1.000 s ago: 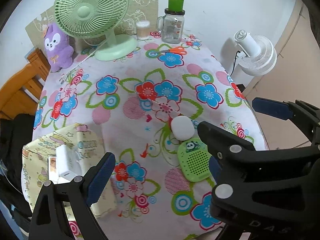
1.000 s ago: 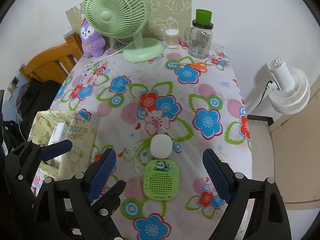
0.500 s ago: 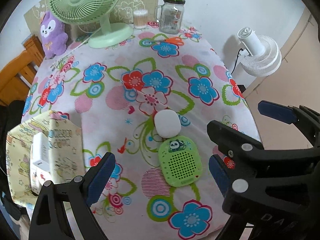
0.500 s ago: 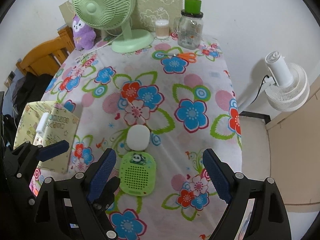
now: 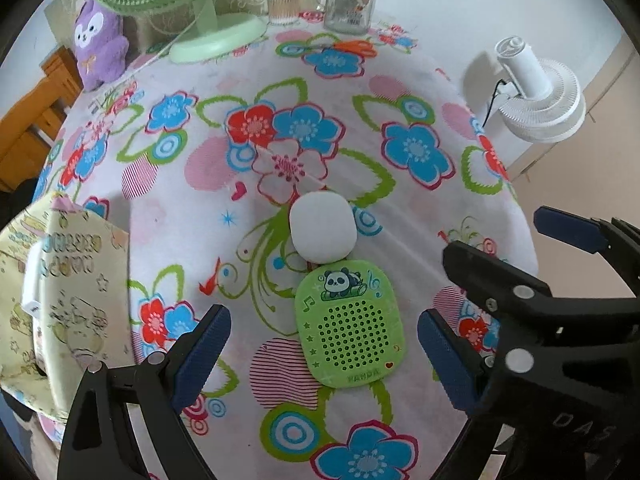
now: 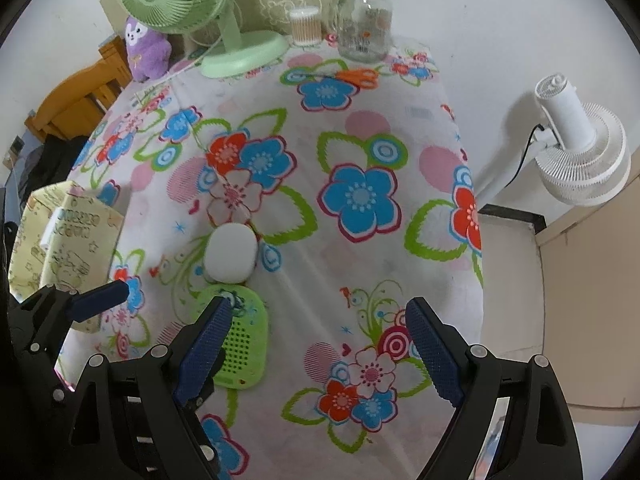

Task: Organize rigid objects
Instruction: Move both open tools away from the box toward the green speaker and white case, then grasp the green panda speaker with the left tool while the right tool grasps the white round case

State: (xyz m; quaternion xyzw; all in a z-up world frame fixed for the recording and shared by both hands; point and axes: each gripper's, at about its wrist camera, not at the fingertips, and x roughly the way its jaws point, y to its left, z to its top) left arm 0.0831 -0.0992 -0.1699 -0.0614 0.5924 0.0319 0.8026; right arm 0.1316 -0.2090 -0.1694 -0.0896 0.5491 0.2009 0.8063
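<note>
Both grippers point steeply down at the flowered tablecloth (image 5: 400, 92). My left gripper (image 5: 324, 350) has its jaws spread wide with nothing gripped — the green panda speaker (image 5: 350, 326) lies flat on the cloth between the two blue pads, touching neither.

Just beyond the speaker's top edge sits a white rounded case (image 5: 323, 227), touching or all but touching it; I cannot tell which.

My right gripper (image 6: 318, 346) is also wide open and empty, over bare cloth to the right of the speaker. Its left pad overlaps the speaker's upper left in the right wrist view; contact I cannot judge.

At the left table edge stands a yellow patterned box (image 5: 60, 300) with a white block (image 5: 31, 276) in it, well apart from the speaker.

Far end of the table: green desk fan (image 6: 188, 8), purple plush toy (image 6: 146, 50), cotton swab tub (image 6: 306, 26), glass jar with green lid (image 6: 364, 20), orange scissors (image 6: 356, 76) — all well away from both grippers. White floor fan (image 6: 580, 148) stands off the table's right side
</note>
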